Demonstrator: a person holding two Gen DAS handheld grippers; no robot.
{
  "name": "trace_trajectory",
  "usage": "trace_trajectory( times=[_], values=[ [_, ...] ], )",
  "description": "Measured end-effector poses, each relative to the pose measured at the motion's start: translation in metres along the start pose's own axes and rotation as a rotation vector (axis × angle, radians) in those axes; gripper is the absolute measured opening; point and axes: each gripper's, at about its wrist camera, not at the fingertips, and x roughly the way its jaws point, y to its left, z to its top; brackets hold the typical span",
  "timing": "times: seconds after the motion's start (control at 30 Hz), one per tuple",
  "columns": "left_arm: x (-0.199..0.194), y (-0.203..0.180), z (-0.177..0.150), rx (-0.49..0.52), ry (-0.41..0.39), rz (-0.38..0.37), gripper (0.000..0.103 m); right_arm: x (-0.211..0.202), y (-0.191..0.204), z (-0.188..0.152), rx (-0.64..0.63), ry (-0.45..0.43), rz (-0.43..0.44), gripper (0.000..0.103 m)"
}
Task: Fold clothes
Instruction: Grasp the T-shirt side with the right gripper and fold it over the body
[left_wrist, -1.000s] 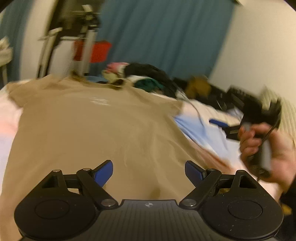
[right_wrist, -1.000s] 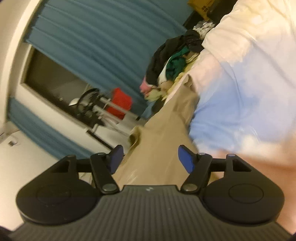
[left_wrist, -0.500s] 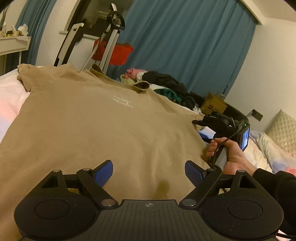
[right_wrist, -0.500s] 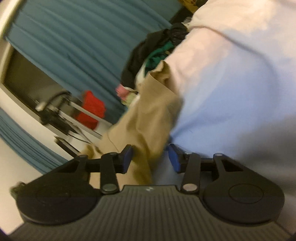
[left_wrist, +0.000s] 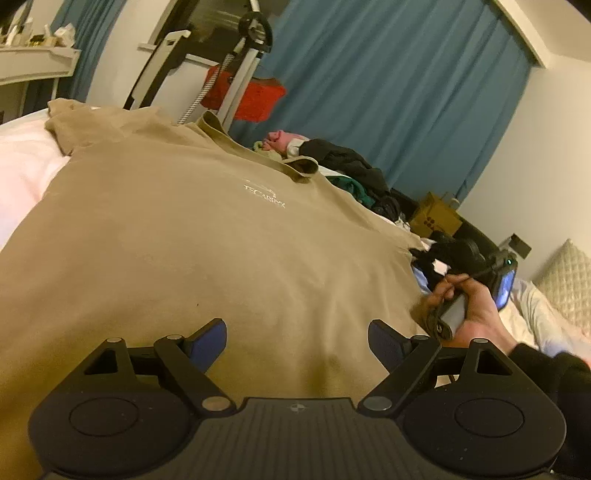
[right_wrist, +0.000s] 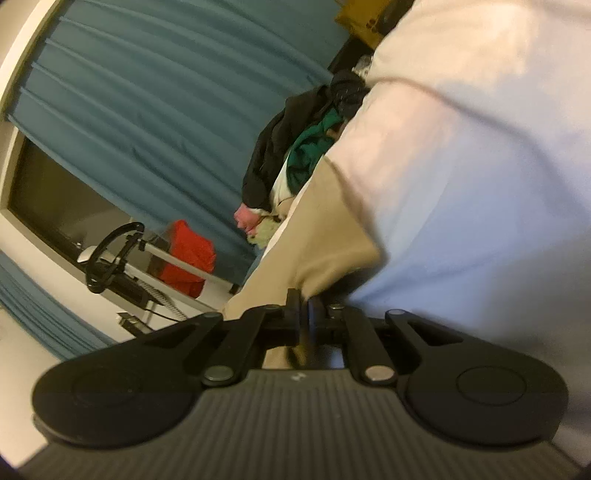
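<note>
In the left wrist view, the left gripper (left_wrist: 297, 338) is hovering with its 2 blue-padded fingers (left_wrist: 207, 341) spread wide apart and released, gripping nothing. Beneath and beyond it, the tan T-shirt (left_wrist: 192, 236) is lying spread front-up across the bed (left_wrist: 22, 162), its collar (left_wrist: 258, 147) pointing toward the far side and its white chest print (left_wrist: 264, 197) facing up. The left sleeve is lying bunched at the far left edge of the bed. At the right edge of the shirt, the person's right hand (left_wrist: 469, 310) is holding the right gripper (left_wrist: 424, 260), whose tip is sitting at the shirt's right sleeve. A pile of dark, green and pink clothes (left_wrist: 347, 173) is lying beyond the collar, with a blue curtain (left_wrist: 388, 92) hanging behind it and a red bag (left_wrist: 247, 94) to the far left of the pile. In the right wrist view, the right gripper (right_wrist: 306, 317) is clenched, its 2 fingers pressed together on a fold of the tan T-shirt (right_wrist: 314, 236), grasping the sleeve fabric. The sleeve is rising from the closed fingers toward the far side, lying against the pale bed sheet (right_wrist: 480, 166) on the right. The pile of clothes (right_wrist: 295, 155) is showing beyond the sleeve, the blue curtain (right_wrist: 166, 92) filling the left, and the red bag (right_wrist: 188, 258) sitting near the left.
</note>
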Motion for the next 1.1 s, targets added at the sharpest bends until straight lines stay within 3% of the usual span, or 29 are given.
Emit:
trace_trajectory(
  times=[0.1,0.17,0.23,0.3,0.33,0.6,0.67,0.7,0.73,0.9,1.1],
  values=[
    [-0.008,0.000,0.002,0.004,-0.013,0.016,0.085,0.001,-0.012,0.005,0.084,0.036,0.010,0.012],
    [-0.012,-0.002,0.003,0.015,-0.023,0.025,0.085,0.006,-0.017,0.004,0.141,0.090,0.015,0.026],
    [-0.014,-0.003,0.002,0.025,-0.031,0.032,0.085,0.007,-0.012,-0.001,0.110,0.094,0.043,0.046],
    [-0.015,-0.005,0.002,0.034,-0.033,0.036,0.085,0.008,-0.005,-0.005,0.058,0.088,0.074,0.059],
    [-0.014,-0.005,0.002,0.037,-0.033,0.038,0.085,0.011,-0.003,-0.007,0.034,0.086,0.086,0.060],
    [0.001,-0.005,0.003,-0.009,0.002,0.028,0.083,0.075,0.009,0.011,0.028,0.041,0.087,0.058],
    [0.008,-0.003,0.002,-0.015,0.009,0.028,0.082,0.092,0.017,0.020,-0.013,0.048,0.054,0.044],
    [0.012,-0.002,0.002,-0.016,0.010,0.029,0.082,0.099,0.020,0.023,-0.032,0.054,0.024,0.022],
    [0.014,-0.002,0.003,-0.010,0.009,0.030,0.082,0.103,0.021,0.026,-0.046,0.059,-0.006,0.009],
    [0.019,-0.001,0.012,0.002,0.001,0.032,0.082,0.090,0.046,0.038,-0.179,0.004,-0.051,0.007],
    [0.001,0.005,0.025,-0.045,-0.020,0.060,0.083,0.064,0.134,0.024,-0.478,-0.054,-0.115,0.007]
  ],
)
